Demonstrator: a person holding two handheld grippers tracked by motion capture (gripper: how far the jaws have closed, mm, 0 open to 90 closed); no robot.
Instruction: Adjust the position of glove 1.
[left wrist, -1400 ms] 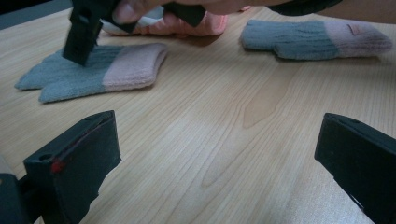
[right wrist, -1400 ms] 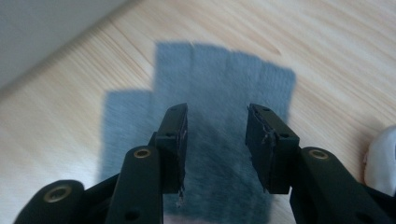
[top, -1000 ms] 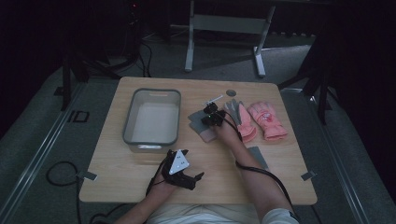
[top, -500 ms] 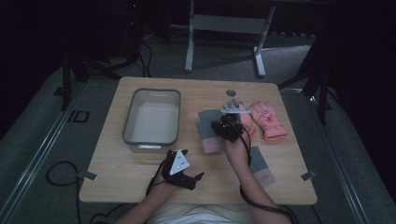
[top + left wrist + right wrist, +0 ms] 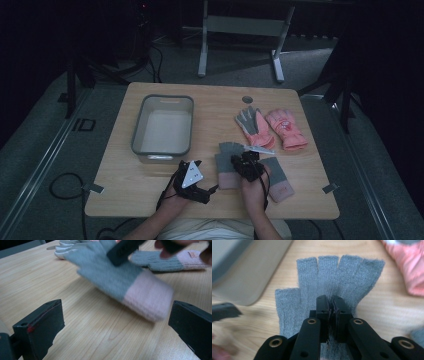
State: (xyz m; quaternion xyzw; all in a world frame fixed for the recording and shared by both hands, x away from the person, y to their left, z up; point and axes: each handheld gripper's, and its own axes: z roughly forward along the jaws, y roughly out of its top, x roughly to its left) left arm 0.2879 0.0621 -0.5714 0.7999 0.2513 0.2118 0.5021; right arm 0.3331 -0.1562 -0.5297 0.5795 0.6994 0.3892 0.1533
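So the right gripper (image 5: 331, 305) is pinching a grey knit glove (image 5: 329, 282) by the palm, jaws squeezed nearly together with a fold of the fabric bunched between them. The four stubby fingers are fanning out straight ahead of the jaw tips and the thumb is poking off to one side. In the left gripper view the same glove (image 5: 117, 282) is looking blurry and sitting between and just beyond the left gripper (image 5: 117, 330), whose jaws are standing wide apart with nothing in them, hovering low over the wooden table (image 5: 82, 335).

My take: it's dragging the glove, probably toward the grey tub (image 5: 162, 125), so the trick is keeping enough wool in the pinch. Knit like this is stretchy and floppy, so a thin pinch could slip out; lifting slightly rather than scraping it along the wood would be helping too.

Texture-wise: ribbed pink cuff (image 5: 147, 297), fuzzy grey body, soft all round. Its twin (image 5: 277, 180) is lying just beside the right gripper, and two puffy pink ski-type gloves (image 5: 272, 127) are lying well beyond the jaws. The tub is looking like smooth, rigid plastic with rounded corners.
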